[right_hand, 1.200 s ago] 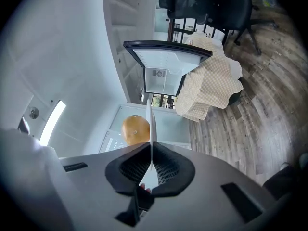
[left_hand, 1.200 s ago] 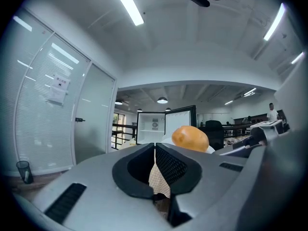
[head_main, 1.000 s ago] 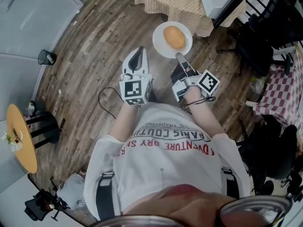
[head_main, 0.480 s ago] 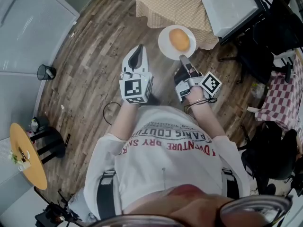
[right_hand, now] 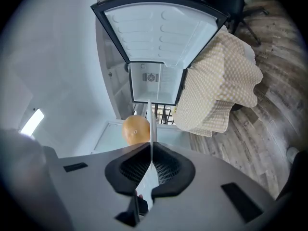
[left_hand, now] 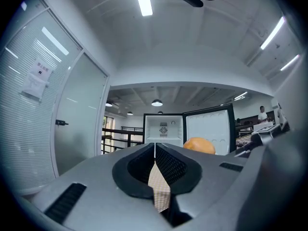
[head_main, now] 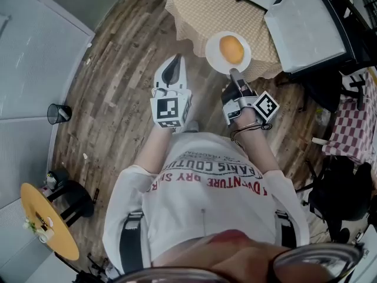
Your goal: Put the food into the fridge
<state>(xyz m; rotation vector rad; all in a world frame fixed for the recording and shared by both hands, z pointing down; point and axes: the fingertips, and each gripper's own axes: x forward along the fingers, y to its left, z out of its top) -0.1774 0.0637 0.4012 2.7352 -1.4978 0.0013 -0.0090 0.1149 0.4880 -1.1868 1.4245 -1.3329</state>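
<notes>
White plate (head_main: 212, 53) | bun (head_main: 231, 49) long axis forward | right gripper (head_main: 234, 73) jaws pinch rim | left gripper (head_main: 174, 63) jaws together

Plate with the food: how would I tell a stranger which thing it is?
In the head view, find the table with the beige checked cloth. At its near edge the right gripper pinches a round white plate by the rim. Unlike anything nearby, it carries one round, orange-yellow piece of food.
</notes>
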